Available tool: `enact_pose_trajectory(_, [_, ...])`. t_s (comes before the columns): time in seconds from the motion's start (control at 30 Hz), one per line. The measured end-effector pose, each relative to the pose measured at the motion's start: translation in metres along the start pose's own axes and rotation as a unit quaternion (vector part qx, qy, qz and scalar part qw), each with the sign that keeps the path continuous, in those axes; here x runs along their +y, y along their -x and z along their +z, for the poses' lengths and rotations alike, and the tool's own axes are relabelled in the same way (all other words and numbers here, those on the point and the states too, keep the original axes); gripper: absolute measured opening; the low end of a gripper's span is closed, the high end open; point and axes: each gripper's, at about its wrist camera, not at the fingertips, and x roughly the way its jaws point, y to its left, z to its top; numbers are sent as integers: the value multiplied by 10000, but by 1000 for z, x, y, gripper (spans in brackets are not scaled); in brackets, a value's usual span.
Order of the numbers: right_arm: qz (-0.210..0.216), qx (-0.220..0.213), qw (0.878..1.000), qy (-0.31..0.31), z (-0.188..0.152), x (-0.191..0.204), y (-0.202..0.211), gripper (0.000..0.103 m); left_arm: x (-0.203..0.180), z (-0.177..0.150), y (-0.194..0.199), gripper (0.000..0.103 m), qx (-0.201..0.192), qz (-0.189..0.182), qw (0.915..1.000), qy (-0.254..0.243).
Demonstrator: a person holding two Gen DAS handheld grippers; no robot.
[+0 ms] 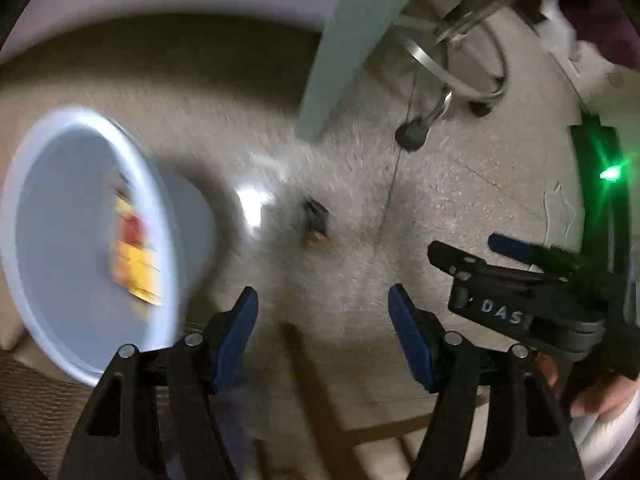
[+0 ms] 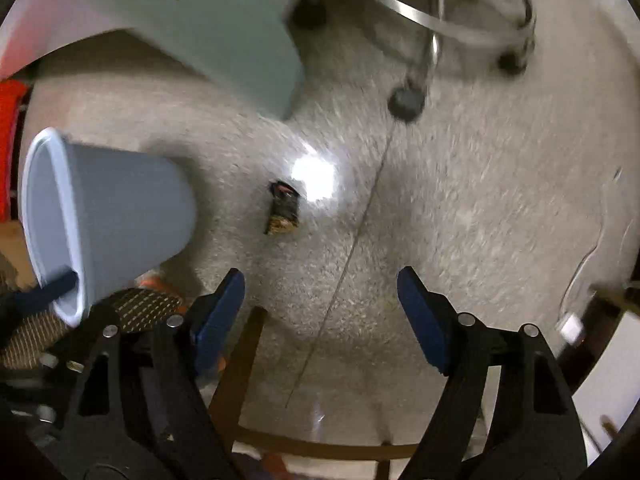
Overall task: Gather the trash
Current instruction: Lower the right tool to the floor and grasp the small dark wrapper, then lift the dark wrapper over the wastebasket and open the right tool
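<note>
One pale bin (image 1: pixel 80 240) with a yellow-red wrapper (image 1: pixel 134 256) inside (blurred), both hand-held grippers (image 1: pixel 322 300) (image 2: pixel 320 284) released, empty.

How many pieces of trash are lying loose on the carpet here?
1: a dark wrapper on the carpet right of the grey bin. A yellow-red item already sits inside the bin; more may be hidden.

A chrome chair base (image 2: pixel 440 20) on castors stands far right on pale carpet (image 2: pixel 460 200); a pale panel (image 2: pixel 240 40), perhaps a furniture leg, far left.
</note>
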Motion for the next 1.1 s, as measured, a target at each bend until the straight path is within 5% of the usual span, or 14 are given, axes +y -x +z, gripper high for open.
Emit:
enact_pose_trajectory(0.1, [369, 444, 9980, -257, 27, -18, -40, 77, 4, 7, -57, 64, 508, -361, 9972, 405])
enact_pose_trajectory(0.2, [328, 773, 9957, -398, 49, -26, -78, 77, 7, 12, -110, 61, 791, -130, 9950, 598])
enact_pose_trajectory(0.37, [677, 973, 9909, -639, 61, -22, -127, 71, 31, 34, -171, 58, 714, -111, 9920, 1036])
enact_pose_trajectory(0.5, [812, 1190, 9874, -646, 68, -11, -171, 65, 44, 39, -211, 50, 814, -474, 9868, 1315])
enact_pose_trajectory(0.8, [1302, 1309, 9765, -1109, 74, -6, -230, 63, 64, 37, -251, 33, 689, -811, 9826, 1519])
enact_pose_trajectory(0.9, [1281, 1451, 9743, -1154, 69, -4, -246, 47, 67, 35, -260, 13, 669, -831, 9825, 1528])
enact_pose_trajectory(0.93, [1349, 1458, 9732, -1156, 68, -3, -249, 34, 69, 33, -263, 8, 686, -830, 9823, 1536])
enact_pose_trajectory(1.1, [1505, 1214, 9751, -1089, 63, -4, -252, 19, 70, 30, -263, 0, 497, -1099, 9821, 1446])
